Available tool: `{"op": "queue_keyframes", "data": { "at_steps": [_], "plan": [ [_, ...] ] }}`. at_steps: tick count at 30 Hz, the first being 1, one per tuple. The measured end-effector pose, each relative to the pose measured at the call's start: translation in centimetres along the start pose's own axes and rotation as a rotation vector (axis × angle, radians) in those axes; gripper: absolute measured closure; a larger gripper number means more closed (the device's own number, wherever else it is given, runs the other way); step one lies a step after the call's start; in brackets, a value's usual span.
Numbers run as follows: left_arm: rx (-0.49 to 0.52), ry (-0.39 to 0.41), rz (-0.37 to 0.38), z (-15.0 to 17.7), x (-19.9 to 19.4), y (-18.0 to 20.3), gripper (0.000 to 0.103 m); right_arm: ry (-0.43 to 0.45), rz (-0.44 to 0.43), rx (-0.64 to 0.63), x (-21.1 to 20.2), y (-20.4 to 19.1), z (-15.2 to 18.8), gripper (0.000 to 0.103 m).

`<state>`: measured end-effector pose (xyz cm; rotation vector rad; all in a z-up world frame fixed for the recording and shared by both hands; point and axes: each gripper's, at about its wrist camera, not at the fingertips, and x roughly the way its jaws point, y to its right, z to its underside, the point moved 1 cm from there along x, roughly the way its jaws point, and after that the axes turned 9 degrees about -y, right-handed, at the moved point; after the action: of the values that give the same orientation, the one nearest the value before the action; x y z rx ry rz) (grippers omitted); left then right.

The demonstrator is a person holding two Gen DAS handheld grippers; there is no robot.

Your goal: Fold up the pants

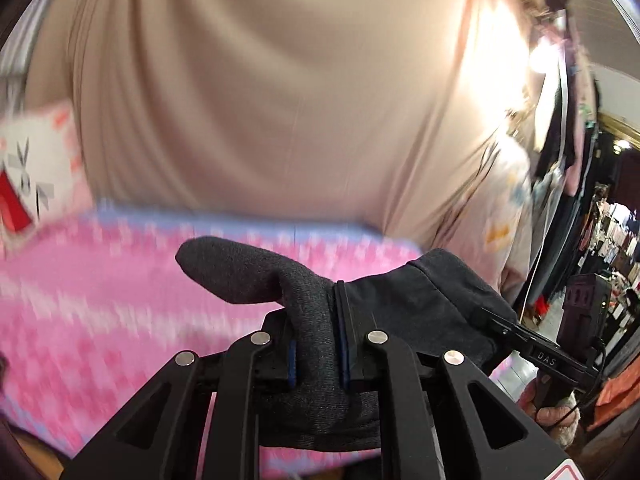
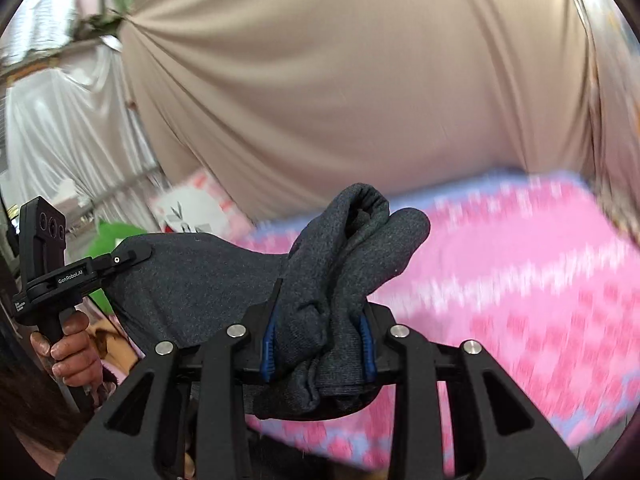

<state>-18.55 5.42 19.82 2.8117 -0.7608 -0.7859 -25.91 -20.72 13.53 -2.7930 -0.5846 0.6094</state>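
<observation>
The dark grey pants [image 1: 420,304] hang stretched between my two grippers above the pink checked cover [image 1: 120,300]. My left gripper [image 1: 318,354] is shut on one bunched edge of the pants, which pokes out past its blue pads. In the right wrist view my right gripper [image 2: 318,350] is shut on a thicker wad of the pants [image 2: 340,264], folded over itself between the pads. The cloth runs leftward from there to the left gripper [image 2: 128,258], held by a hand [image 2: 68,348]. The rest of the pants drops out of sight below the grippers.
A beige draped cloth [image 2: 340,80] hangs close behind the pink cover [image 2: 520,280]. A white cushion with red marks [image 1: 32,168] lies at the cover's far corner, white sheeting [image 2: 68,120] beside it. Hanging clothes and shop racks [image 1: 600,220] stand off to one side.
</observation>
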Motion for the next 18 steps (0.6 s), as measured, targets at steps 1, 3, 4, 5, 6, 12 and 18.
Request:
{"op": "queue_keyframes", "data": {
  "at_steps": [1, 3, 4, 5, 6, 12, 18],
  "plan": [
    [0.027, 0.05, -0.006, -1.1, -1.0, 0.5, 0.092, 0.034, -0.001, -0.017, -0.4, -0.4, -1.0, 0.073],
    [0.067, 0.123, -0.027, -2.9, -2.3, 1.2, 0.092, 0.12, 0.006, -0.061, -1.5, -1.3, -3.4, 0.073],
    [0.089, 0.171, -0.038, -4.1, -2.9, 1.7, 0.092, 0.16, 0.014, -0.088, -1.8, -1.8, -4.5, 0.073],
    [0.108, 0.204, -0.049, -5.0, -3.3, 2.0, 0.092, 0.19, 0.019, -0.107, -2.1, -2.2, -5.4, 0.073],
    [0.127, 0.238, -0.062, -5.9, -3.7, 2.3, 0.092, 0.235, 0.027, -0.133, -2.4, -2.6, -6.7, 0.073],
    [0.209, 0.455, -0.171, -12.1, -3.5, 3.8, 0.092, 0.412, 0.065, -0.234, -1.1, -3.9, -13.2, 0.072],
    [0.205, 0.511, -0.263, -17.6, 2.2, 1.9, 0.09, 0.455, 0.068, -0.22, 4.3, -1.1, -18.4, 0.072]
  ]
}}
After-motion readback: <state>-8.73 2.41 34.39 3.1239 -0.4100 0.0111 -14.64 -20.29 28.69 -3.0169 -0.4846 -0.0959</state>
